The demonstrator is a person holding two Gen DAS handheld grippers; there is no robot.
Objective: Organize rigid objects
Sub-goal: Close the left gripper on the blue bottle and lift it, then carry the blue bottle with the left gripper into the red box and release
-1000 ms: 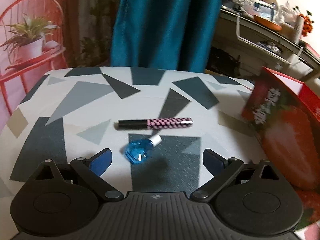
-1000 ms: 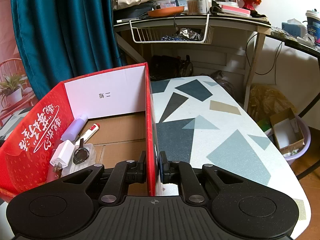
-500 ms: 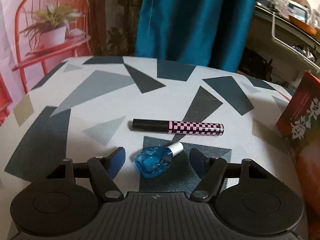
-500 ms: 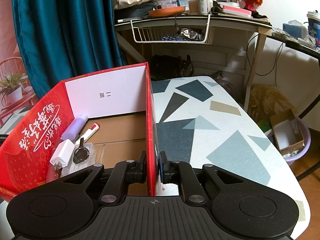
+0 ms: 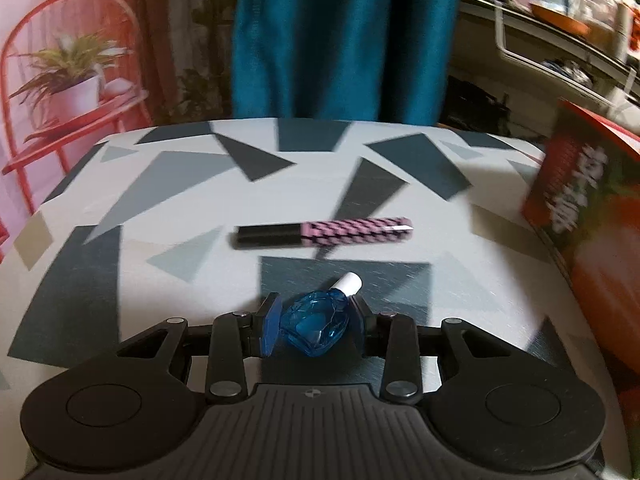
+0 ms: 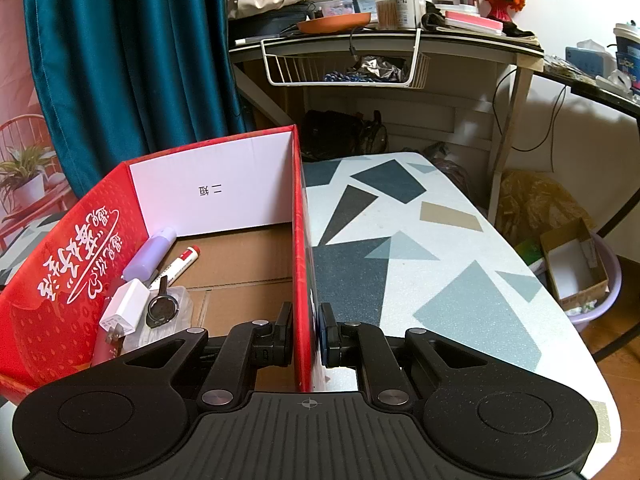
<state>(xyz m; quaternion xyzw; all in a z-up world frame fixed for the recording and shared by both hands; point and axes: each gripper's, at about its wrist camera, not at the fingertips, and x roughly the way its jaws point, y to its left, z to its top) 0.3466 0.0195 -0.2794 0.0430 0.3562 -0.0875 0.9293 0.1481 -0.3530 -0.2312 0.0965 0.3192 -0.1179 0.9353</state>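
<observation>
While my left gripper closes its jaws around the small blue bottle, the blue pads stand right at the bottle's sides; I cannot tell whether both already press on it.

Left view, left to right:
- Red chair with a potted plant, beyond the table's far left edge.
- Table, white with grey and dark triangles.
- Blue bottle, lying on the table between my left jaws, white cap pointing away and to the right.
- Pink-and-black checked tube, lying crosswise on the table just past the bottle, apart from it, black end to the left.
- Teal curtain, hanging behind the table.
- Red box, at the table's right edge, well apart from the bottle.

Right view, left to right:
- Red box, open at the top, brown floor and white inner end wall.
- Inside it, against the left wall: a lilac tube, a red-capped marker, a white plug, a black ring holder on a clear case.
- My right gripper, jaws pinching the box's right wall, one finger inside, one outside.
- Bare table to the right of the box.
- Cluttered desk with a wire basket behind.
- Lilac tub holding a small carton, on the floor far right.
</observation>
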